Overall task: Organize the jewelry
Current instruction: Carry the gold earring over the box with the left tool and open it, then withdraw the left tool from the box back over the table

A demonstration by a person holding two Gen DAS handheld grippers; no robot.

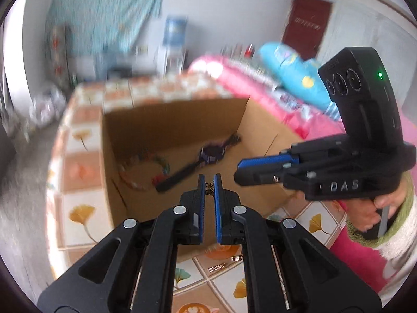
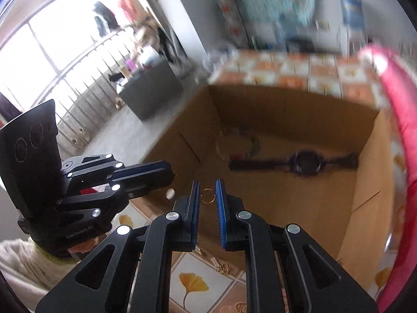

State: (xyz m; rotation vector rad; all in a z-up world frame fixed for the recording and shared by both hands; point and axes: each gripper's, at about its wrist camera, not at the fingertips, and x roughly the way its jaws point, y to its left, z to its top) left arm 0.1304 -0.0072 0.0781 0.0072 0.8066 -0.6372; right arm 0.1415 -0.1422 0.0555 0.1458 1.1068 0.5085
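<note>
Hovering level above the open cardboard box, the left gripper pinches a small gold butterfly charm while the right gripper clamps a gold ring — a watch and bracelet lie inside.

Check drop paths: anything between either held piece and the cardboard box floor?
Nothing visible blocks either. Left gripper pinches a small gold butterfly-shaped piece; right gripper pinches a thin gold ring. Both hover at the open brown cardboard box, whose floor holds a black wristwatch and beaded bracelet.
</note>
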